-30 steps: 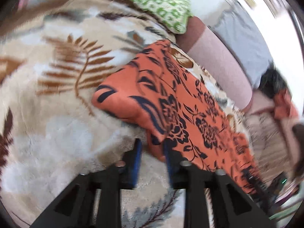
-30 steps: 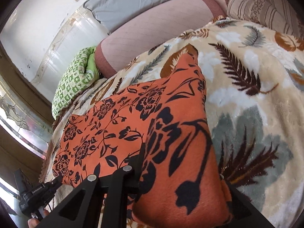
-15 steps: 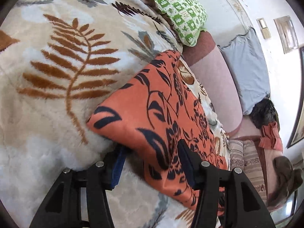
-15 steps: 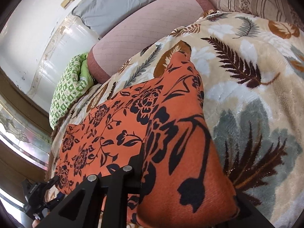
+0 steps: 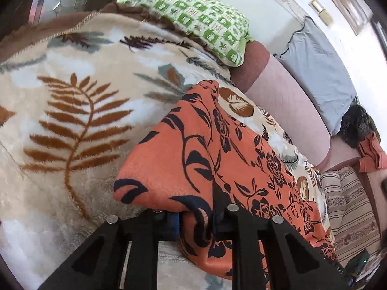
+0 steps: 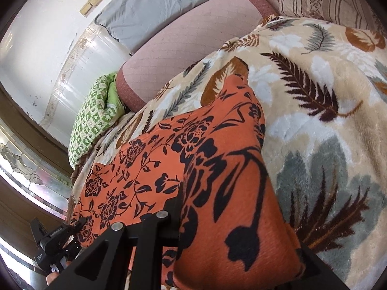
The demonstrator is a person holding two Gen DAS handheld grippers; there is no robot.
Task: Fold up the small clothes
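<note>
An orange garment [image 5: 217, 149] with a black flower print lies spread on a leaf-patterned blanket [image 5: 72, 111]. My left gripper [image 5: 196, 222] is at its near corner. The jaws are closing, with a bunched fold of the cloth pinched between the blue pad [image 5: 172, 224] and the other finger. In the right wrist view the same orange garment [image 6: 217, 169] is raised at its other near corner. My right gripper [image 6: 198, 215] is shut on it there. The cloth drapes over and hides the right-hand finger.
A green patterned pillow [image 5: 193, 19] lies at the blanket's far end, with a pink bolster [image 5: 285, 104] and a grey pillow [image 5: 319, 72] along the wall. Striped cushions [image 5: 350, 205] sit beyond the garment. A black device [image 6: 55, 241] shows at the right wrist view's lower left.
The left gripper's jaws went from straddling the garment's corner to closing on it, and the hand shifted slightly. The right gripper kept its hold and stayed almost still.
</note>
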